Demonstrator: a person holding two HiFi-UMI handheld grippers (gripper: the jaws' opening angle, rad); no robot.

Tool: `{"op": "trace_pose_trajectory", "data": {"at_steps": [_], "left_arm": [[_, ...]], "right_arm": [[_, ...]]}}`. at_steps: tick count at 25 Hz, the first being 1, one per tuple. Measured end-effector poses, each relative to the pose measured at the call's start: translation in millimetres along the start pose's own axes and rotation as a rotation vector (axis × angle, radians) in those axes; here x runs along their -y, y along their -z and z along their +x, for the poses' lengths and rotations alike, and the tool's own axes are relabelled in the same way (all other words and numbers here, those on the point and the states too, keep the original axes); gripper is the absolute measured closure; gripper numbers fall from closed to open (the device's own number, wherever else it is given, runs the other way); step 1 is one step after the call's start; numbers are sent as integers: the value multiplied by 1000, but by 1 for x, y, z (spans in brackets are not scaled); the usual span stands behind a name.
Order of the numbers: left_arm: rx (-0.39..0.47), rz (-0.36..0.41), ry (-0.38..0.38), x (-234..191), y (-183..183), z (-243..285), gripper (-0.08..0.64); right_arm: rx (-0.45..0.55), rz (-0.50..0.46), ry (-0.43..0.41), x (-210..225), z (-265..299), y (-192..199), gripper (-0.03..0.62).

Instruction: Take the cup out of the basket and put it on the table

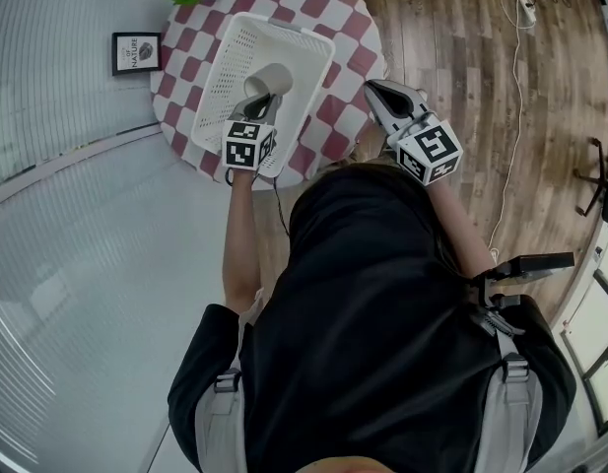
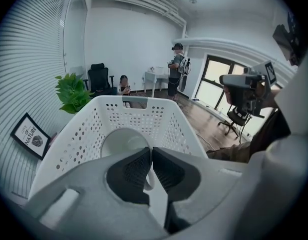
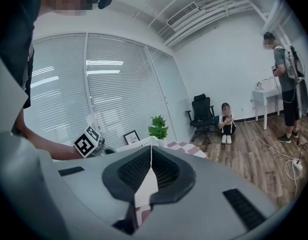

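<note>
Inside the white perforated basket (image 1: 223, 79) on the red-and-white checked table (image 1: 335, 26), the cup (image 1: 271, 79) is sitting tipped over, a pale off-white piece with its round end turning toward my left gripper's camera. I am holding it with the left gripper (image 1: 260, 116), whose dark ribbed pads are pinching the cup's thin white handle loop between them, the jaws standing almost together on it. My left forearm is reaching straight forward, the marker cube facing up, the gripper's nose dipping over the basket's near end. The right gripper (image 1: 379, 93) is hovering just beside the basket's right wall, over the table's near edge, angling forward and slightly left, its jaws resting together with nothing between them.
</note>
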State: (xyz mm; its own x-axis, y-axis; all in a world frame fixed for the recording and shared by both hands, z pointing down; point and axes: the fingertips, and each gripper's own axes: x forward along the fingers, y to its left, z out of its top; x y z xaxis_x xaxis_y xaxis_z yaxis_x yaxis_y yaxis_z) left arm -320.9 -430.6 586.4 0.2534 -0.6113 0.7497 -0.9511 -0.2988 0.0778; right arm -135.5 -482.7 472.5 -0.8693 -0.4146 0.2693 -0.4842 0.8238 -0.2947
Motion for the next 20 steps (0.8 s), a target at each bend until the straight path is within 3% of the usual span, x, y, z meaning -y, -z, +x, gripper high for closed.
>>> {"op": "trace_pose_trajectory", "data": {"at_steps": [9,17,20], "left_arm": [[119,-79,-24,1,-8,-17,537],[256,-212,-54,-2,-13,-43,540],[305,-201,-94,-3,-19,-59,540]], "right_arm": [[-29,-37,-37,-12,9,3,580],[-44,-73,-105,-31,21,4,580],[-47,-86,-125,-37,23,1,580]]}}
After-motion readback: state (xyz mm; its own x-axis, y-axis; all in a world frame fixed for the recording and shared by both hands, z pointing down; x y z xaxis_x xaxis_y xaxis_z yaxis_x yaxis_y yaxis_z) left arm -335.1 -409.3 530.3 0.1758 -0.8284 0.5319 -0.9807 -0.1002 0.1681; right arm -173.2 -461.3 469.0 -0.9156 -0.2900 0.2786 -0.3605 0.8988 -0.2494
